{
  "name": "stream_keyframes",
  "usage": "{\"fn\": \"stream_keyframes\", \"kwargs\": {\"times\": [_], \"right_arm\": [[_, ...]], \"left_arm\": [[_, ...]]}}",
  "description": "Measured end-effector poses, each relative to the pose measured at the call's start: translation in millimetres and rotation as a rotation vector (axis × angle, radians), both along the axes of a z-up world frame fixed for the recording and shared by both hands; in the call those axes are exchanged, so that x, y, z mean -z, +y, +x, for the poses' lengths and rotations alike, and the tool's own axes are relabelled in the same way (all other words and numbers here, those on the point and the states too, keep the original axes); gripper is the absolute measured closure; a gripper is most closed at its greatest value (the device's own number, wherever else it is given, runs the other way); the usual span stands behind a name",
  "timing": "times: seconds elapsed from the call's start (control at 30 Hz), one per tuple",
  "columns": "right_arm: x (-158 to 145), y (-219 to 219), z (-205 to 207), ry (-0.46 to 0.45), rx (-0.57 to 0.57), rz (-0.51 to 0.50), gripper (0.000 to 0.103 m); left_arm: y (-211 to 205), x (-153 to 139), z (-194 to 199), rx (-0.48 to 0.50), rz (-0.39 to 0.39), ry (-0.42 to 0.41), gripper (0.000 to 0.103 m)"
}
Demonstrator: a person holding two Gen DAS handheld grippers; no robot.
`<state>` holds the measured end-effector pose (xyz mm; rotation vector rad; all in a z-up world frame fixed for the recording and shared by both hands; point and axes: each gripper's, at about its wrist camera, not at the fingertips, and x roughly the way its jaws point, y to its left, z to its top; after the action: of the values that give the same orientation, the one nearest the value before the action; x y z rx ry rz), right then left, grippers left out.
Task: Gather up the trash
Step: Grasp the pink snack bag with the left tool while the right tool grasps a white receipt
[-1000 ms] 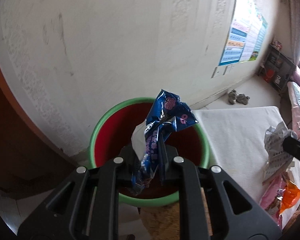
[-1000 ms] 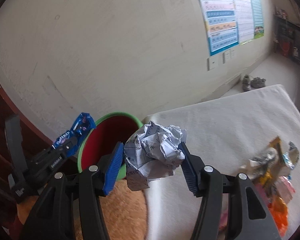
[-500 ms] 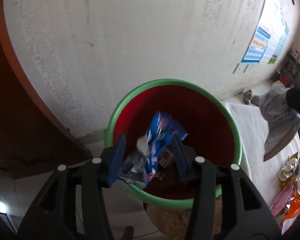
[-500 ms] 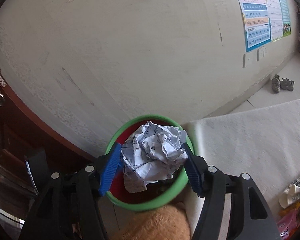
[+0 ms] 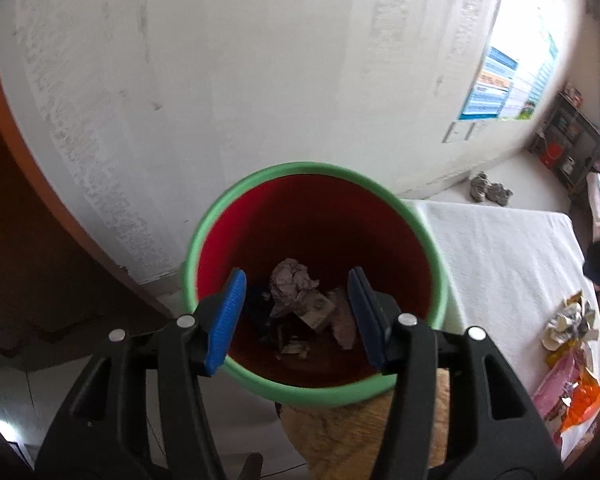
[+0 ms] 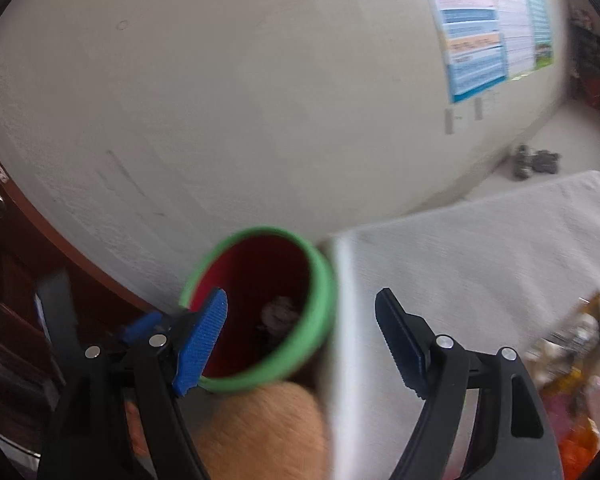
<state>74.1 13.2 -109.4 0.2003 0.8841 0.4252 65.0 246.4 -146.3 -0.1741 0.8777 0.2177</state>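
Both your left tongs (image 5: 296,316) and right tongs (image 6: 300,336) are opening, empty, over the bin (image 5: 260,184). Remaining wrappers (image 5: 568,360) on the worktop (image 5: 500,248) look light, crinkly, slippery; pinch a bunched fold.

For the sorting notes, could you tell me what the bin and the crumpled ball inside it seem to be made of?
The bin looks like moulded plastic: a smooth, uniform green rim and plain red inner wall with a slight sheen. The crumpled ball looks like paper: matte, greyish-white, with sharp irregular creases; any print on it is too small to tell.
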Motion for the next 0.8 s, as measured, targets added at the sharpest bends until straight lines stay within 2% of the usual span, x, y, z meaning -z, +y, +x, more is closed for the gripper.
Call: {"fn": "stream_keyframes", "kwargs": {"times": [0.2, 0.27, 0.4, 0.5, 0.57, 0.63, 0.7, 0.73, 0.77, 0.8], "right_arm": [[6, -97, -24, 0.006, 0.163, -0.13, 0.029], [10, -135, -25, 0.037, 0.217, -0.183, 0.022], [30, -186, -31, 0.091, 0.292, -0.266, 0.021], [62, -215, -37, 0.181, 0.344, -0.225, 0.021], [86, -226, -37, 0.262, 0.36, -0.145, 0.021], [99, -228, -35, 0.301, 0.361, -0.111, 0.021], [100, -227, -32, 0.282, 0.376, -0.137, 0.019], [98, -226, -31, 0.263, 0.374, -0.15, 0.024], [97, -226, -28, 0.259, 0.369, -0.145, 0.042], [95, -226, -26, 0.261, 0.361, -0.135, 0.052]], "left_arm": [[-44, -5, -1, 0.116, 0.008, 0.003, 0.052], [-65, -7, -3, 0.173, 0.014, 0.002, 0.052], [-111, -8, -9, 0.295, -0.017, 0.011, 0.048], [-151, -5, -16, 0.403, -0.021, 0.026, 0.048], [-177, -2, -22, 0.475, -0.016, 0.035, 0.045], [-199, 1, -32, 0.536, -0.015, 0.037, 0.04], [-215, 4, -37, 0.576, -0.011, 0.039, 0.038], [-224, 6, -40, 0.602, -0.002, 0.043, 0.038], [-231, 8, -43, 0.624, 0.008, 0.048, 0.038], [-240, 11, -46, 0.649, 0.023, 0.053, 0.038]]}}
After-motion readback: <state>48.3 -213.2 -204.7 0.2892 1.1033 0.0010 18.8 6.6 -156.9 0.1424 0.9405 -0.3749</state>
